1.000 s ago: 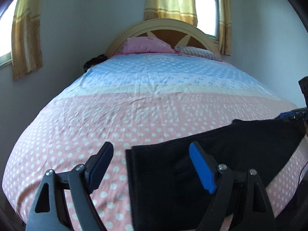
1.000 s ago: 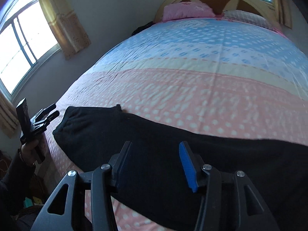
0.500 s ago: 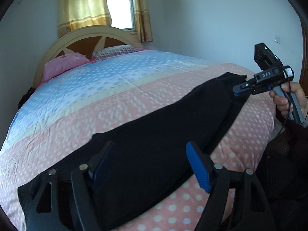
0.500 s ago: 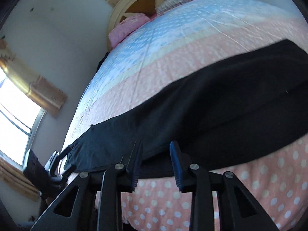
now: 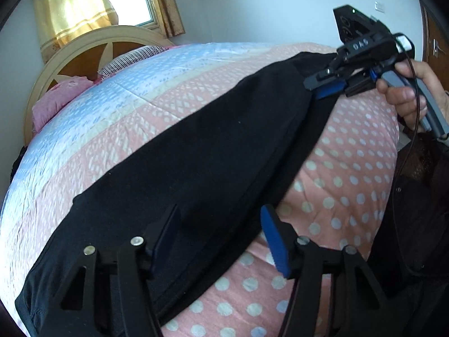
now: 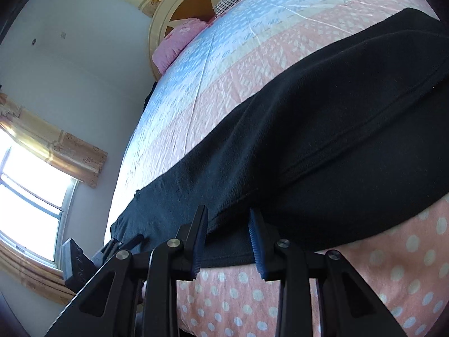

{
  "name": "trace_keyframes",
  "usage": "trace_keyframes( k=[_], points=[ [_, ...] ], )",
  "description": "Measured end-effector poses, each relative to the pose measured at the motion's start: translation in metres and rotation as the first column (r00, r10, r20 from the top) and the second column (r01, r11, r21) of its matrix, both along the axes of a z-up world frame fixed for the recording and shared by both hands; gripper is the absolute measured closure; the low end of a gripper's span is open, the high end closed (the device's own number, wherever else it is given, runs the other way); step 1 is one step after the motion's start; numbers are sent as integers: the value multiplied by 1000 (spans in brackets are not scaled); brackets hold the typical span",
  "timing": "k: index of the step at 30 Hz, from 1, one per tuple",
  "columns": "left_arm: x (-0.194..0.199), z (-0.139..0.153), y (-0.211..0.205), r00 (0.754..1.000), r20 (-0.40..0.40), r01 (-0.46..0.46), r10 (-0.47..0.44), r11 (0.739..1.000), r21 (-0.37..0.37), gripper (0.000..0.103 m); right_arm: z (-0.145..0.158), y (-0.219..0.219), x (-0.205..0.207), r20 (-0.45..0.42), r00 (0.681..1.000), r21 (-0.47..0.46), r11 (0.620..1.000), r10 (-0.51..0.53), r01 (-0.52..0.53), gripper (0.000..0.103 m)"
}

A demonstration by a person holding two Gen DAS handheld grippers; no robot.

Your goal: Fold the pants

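Black pants (image 5: 213, 151) lie stretched lengthwise across the near part of a bed, folded leg over leg. My left gripper (image 5: 219, 238) is open, its jaws low over one end of the pants. My right gripper (image 6: 227, 238) is open at the near edge of the pants (image 6: 322, 140) at the other end, the cloth edge between its fingers. The right gripper also shows in the left wrist view (image 5: 328, 87), at the far end of the pants. The left gripper shows in the right wrist view (image 6: 123, 245) by the far end.
The bed has a pink dotted and blue quilt (image 5: 350, 174), pillows (image 5: 61, 95) and a rounded wooden headboard (image 5: 84, 47). Curtained windows (image 6: 31, 196) and white walls surround it. The bed's edge (image 6: 252, 309) is just below my grippers.
Both grippers have swung from facing the headboard to facing along the pants and dropped lower. The right gripper has come up to the cloth edge and its jaws have narrowed.
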State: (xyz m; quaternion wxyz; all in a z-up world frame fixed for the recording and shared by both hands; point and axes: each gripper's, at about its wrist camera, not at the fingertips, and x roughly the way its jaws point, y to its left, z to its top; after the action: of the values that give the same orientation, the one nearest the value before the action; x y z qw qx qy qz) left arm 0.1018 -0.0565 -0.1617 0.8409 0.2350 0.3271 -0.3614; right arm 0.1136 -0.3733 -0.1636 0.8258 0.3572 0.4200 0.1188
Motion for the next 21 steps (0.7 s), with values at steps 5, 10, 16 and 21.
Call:
trace_keyframes(
  k=[5,10,16,21],
  points=[
    [4,-1,3,999,-37,-1,0,1000,-29,55,-1,7,3,17,1000,-44,999,3,-2,94],
    [2,1,1,999,-39,28,-29,999,-31,86,13,11,-2,74,997,-84,996,26,-20,97],
    [8,11,5,998,-42,37,-41,997,-74,96,31,11,-21,129,991,-90,996,37,-26,99],
    [3,15,12,997,-43,60,-64,993,-97,96,9,10,-28,54,998,-112,993,44,-38,99]
  ],
)
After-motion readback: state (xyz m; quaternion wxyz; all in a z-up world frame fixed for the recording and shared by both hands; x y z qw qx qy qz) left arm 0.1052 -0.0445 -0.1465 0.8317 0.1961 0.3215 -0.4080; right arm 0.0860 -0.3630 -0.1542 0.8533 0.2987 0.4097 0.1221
